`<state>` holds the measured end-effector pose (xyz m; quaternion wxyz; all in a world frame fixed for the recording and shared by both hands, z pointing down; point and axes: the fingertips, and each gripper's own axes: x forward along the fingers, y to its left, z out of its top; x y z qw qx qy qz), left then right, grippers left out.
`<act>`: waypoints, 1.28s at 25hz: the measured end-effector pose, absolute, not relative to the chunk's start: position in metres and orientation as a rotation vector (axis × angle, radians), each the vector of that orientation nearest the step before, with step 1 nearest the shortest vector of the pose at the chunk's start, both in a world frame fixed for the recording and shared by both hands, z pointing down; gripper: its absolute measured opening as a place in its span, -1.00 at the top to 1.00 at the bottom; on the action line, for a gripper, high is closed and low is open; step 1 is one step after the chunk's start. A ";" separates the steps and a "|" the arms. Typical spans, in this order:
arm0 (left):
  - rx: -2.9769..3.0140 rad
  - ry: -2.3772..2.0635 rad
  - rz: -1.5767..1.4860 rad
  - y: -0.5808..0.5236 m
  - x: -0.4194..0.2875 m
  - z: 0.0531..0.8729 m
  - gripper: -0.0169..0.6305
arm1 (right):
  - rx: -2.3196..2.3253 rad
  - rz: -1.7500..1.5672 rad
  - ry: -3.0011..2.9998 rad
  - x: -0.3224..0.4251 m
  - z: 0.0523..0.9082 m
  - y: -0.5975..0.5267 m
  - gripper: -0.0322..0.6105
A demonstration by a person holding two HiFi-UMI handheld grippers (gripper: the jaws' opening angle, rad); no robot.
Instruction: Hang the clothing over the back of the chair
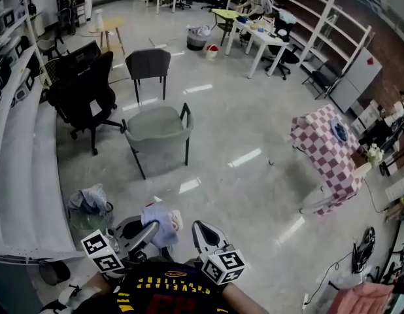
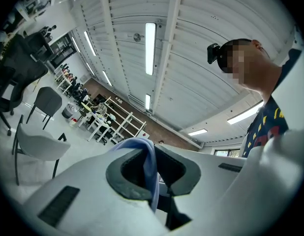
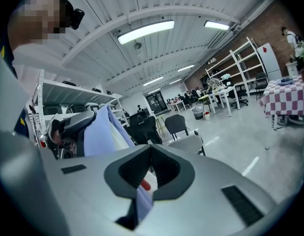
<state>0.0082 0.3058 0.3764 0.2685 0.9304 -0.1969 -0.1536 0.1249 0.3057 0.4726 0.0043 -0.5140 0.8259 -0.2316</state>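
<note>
A pale blue and white piece of clothing (image 1: 159, 220) hangs bunched between my two grippers at the bottom of the head view. My left gripper (image 1: 153, 228) is shut on a fold of the cloth (image 2: 147, 164), which runs up between its pads. My right gripper (image 1: 197, 229) is also shut, with cloth (image 3: 141, 201) caught low between its jaws and more of the garment (image 3: 100, 132) stretching off to its left. The grey shell chair (image 1: 160, 129) stands on the floor ahead of both grippers, its back towards me, well apart from them. It also shows small in both gripper views (image 2: 38, 143) (image 3: 188, 144).
A black office chair (image 1: 84, 95) and a dark chair (image 1: 148, 64) stand behind the grey one. A basket with cloth (image 1: 89, 208) sits at my left by long white shelving (image 1: 19, 175). A checked-cloth table (image 1: 327, 150) is at the right, white tables (image 1: 254, 36) far back.
</note>
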 end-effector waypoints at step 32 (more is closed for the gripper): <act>2.443 -0.778 -0.441 0.076 0.013 0.399 0.83 | -1.363 -0.795 2.738 0.127 0.488 0.056 0.87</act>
